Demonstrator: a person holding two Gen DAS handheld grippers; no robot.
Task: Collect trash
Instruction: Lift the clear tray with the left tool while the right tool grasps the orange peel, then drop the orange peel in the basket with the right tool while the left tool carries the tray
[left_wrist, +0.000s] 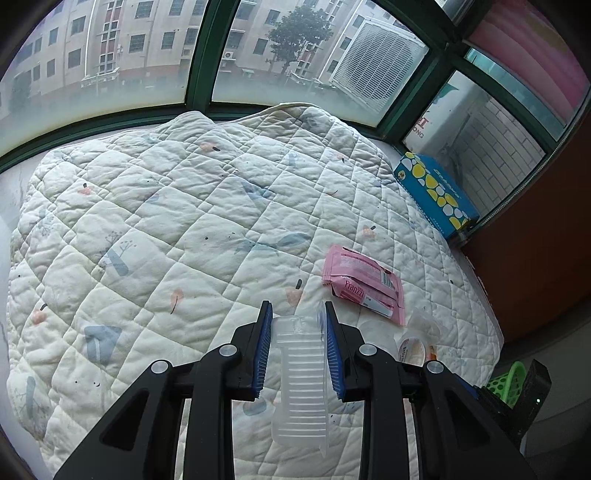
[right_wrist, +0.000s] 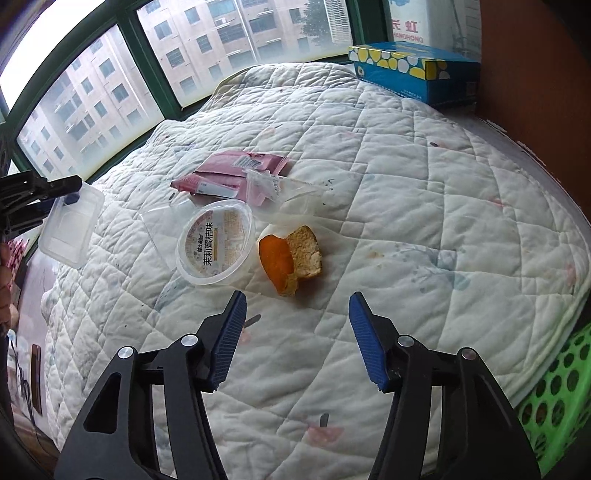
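My left gripper (left_wrist: 298, 314) is shut on a clear plastic tray (left_wrist: 301, 384) and holds it above the quilt; the tray also shows at the left of the right wrist view (right_wrist: 70, 229). My right gripper (right_wrist: 297, 299) is open and empty, just in front of an orange peel (right_wrist: 290, 258). A clear lidded cup with a printed label (right_wrist: 216, 245), a pink snack wrapper (right_wrist: 236, 171) and a clear plastic wrapper (right_wrist: 280, 188) lie beyond the peel. The pink wrapper (left_wrist: 364, 284) lies right of the left gripper.
A white quilted cover (right_wrist: 424, 192) spreads over the surface below a green-framed window. A blue tissue box (right_wrist: 413, 70) stands at the far right corner, also in the left wrist view (left_wrist: 436, 190). A green plastic basket (right_wrist: 554, 398) sits below the right edge.
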